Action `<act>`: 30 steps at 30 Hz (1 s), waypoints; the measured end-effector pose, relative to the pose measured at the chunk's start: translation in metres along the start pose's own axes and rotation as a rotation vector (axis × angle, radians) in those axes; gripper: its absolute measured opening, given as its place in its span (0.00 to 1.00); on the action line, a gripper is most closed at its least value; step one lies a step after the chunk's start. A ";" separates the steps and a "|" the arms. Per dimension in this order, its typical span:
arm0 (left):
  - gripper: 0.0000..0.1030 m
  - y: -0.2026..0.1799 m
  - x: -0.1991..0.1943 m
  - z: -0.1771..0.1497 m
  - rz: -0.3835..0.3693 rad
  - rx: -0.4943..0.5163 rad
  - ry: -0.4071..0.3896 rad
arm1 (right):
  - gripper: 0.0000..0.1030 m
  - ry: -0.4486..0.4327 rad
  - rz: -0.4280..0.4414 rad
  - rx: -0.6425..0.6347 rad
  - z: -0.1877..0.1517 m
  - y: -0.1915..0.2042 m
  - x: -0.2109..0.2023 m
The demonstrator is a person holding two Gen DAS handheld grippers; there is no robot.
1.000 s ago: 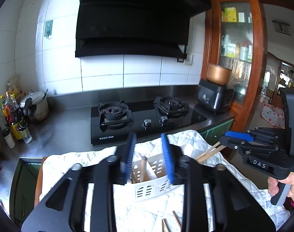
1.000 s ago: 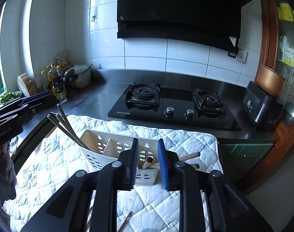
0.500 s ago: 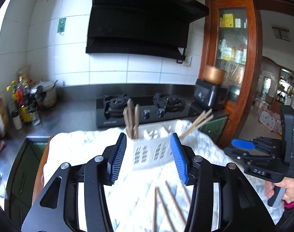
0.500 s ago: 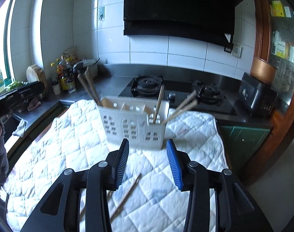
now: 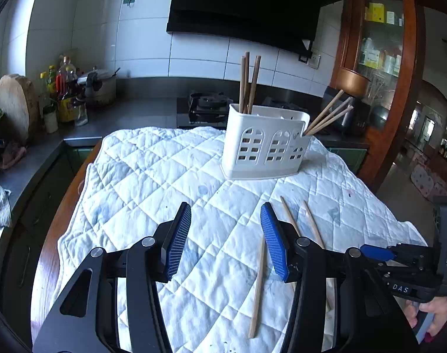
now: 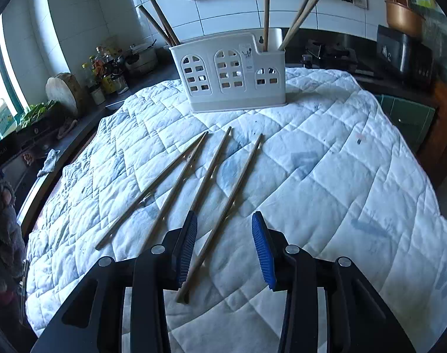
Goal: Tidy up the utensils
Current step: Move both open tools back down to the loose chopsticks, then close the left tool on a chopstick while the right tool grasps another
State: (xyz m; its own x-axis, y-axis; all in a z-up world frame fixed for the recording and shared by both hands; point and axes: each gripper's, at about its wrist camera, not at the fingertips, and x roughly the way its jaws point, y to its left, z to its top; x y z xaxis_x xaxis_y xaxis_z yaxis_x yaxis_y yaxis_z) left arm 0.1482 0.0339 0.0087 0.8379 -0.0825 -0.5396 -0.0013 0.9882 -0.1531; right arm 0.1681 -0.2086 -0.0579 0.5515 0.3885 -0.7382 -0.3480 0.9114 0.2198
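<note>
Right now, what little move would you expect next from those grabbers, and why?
Probably the right gripper eases down onto the nearest loose chopstick. Both it and the left gripper are open and empty, four chopsticks lie on the quilted cloth, and that one already runs between its fingers, toward the white holder.

Four loose chopsticks [image 6: 211,167] before upright white caddy [image 6: 232,73].

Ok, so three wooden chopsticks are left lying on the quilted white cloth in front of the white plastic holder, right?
Not three: the right wrist view shows four wooden chopsticks lying on the quilted white cloth in front of the white plastic holder.
</note>
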 end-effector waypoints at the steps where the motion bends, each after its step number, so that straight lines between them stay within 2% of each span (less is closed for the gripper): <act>1: 0.49 0.003 0.001 -0.004 0.001 -0.009 0.008 | 0.32 0.002 -0.002 0.006 -0.004 0.003 0.002; 5: 0.49 0.011 0.002 -0.019 0.008 -0.036 0.031 | 0.25 0.015 0.006 0.040 -0.011 0.011 0.008; 18: 0.49 0.020 0.013 -0.050 0.008 -0.051 0.111 | 0.19 0.054 -0.041 0.122 -0.024 0.015 0.026; 30: 0.49 0.017 0.018 -0.066 0.004 -0.050 0.149 | 0.11 0.034 -0.150 0.070 -0.029 0.032 0.028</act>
State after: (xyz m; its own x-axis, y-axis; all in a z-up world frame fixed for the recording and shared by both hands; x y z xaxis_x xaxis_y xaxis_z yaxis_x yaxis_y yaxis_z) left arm 0.1271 0.0407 -0.0588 0.7477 -0.1008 -0.6563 -0.0342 0.9812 -0.1897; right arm 0.1506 -0.1724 -0.0901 0.5672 0.2434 -0.7868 -0.2089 0.9666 0.1484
